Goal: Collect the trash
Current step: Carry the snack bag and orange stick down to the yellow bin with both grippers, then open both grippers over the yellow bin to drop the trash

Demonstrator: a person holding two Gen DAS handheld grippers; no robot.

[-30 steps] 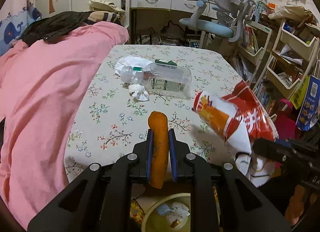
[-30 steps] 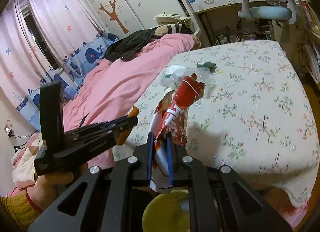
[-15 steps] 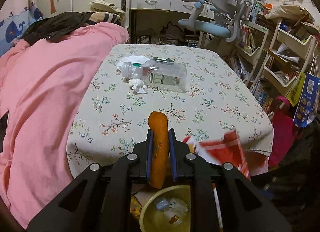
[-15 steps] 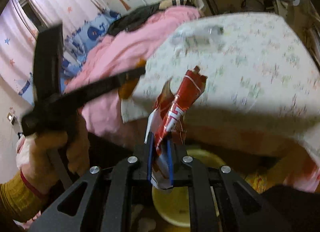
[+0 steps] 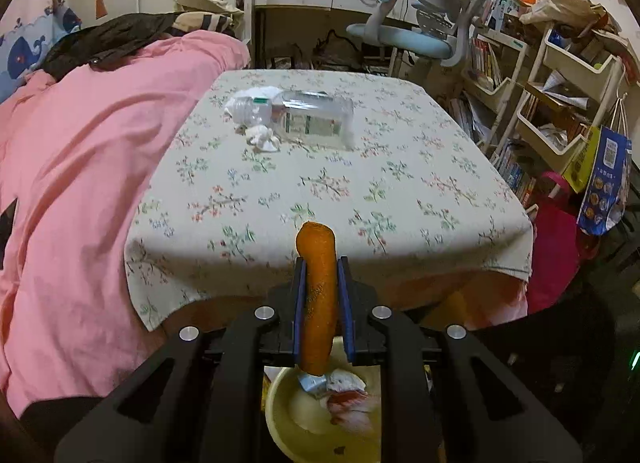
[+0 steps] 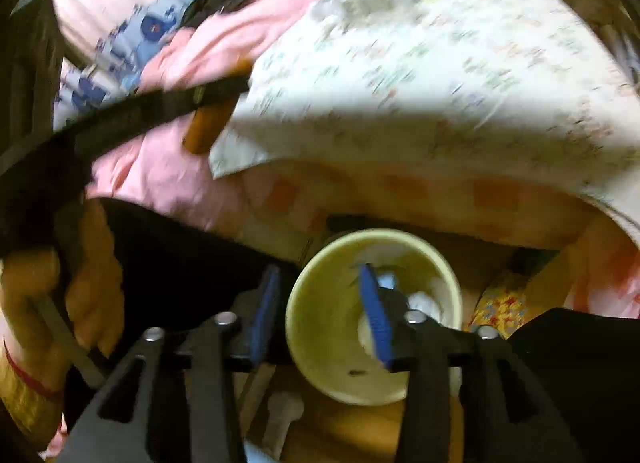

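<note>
table: floral tablecloth [image 5: 400, 191] carried a clear plastic bottle [image 5: 308, 121] and crumpled tissues [image 5: 262, 137].
left gripper [image 5: 322, 303]: clamped on an orange stick [image 5: 318, 295], above a yellow bin [image 6: 320, 363].
right gripper [image 6: 320, 315]: jaws just parted, empty, over the bin.
room: pink bedding [image 5: 80, 167], desk chair [image 5: 420, 31].

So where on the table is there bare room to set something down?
The near half of the table is bare, from the front edge back to the bottle, and so is the right side beside it. The far left is crowded: bottle, tissue wad and white paper sit together.
</note>
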